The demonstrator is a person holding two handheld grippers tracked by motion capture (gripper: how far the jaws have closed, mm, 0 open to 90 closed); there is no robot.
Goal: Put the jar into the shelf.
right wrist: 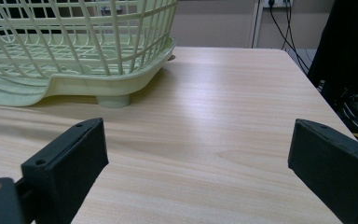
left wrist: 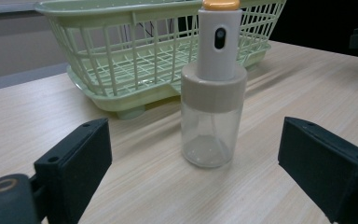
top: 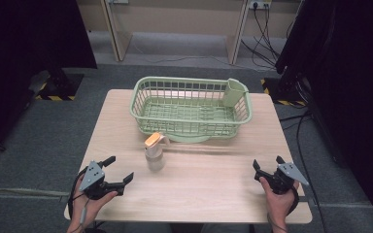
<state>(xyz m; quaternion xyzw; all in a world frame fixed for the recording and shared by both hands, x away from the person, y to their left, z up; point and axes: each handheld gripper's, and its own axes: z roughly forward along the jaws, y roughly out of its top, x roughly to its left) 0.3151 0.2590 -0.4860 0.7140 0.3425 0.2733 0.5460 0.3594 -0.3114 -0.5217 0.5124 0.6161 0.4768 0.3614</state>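
Observation:
A clear spray bottle (top: pixel 154 153) with a white head and orange cap stands upright on the wooden table (top: pixel 209 179), just in front of a green wire basket (top: pixel 190 107). My left gripper (top: pixel 118 169) rests at the table's near left, jaws open and pointing toward the bottle, a short way from it. Its own view has the bottle (left wrist: pixel 213 93) standing ahead, beyond the two black fingertips (left wrist: pixel 79 163), untouched. My right gripper (top: pixel 266 164) sits open at the near right with nothing between its jaws; its view looks past the basket's corner (right wrist: pixel 79 60) over bare table.
The basket has a small green cup holder (top: pixel 235 91) clipped at its back right corner. Dark curtains flank the table, and cables (top: pixel 267 36) run on the floor behind. Each hand holds its gripper near the front edge.

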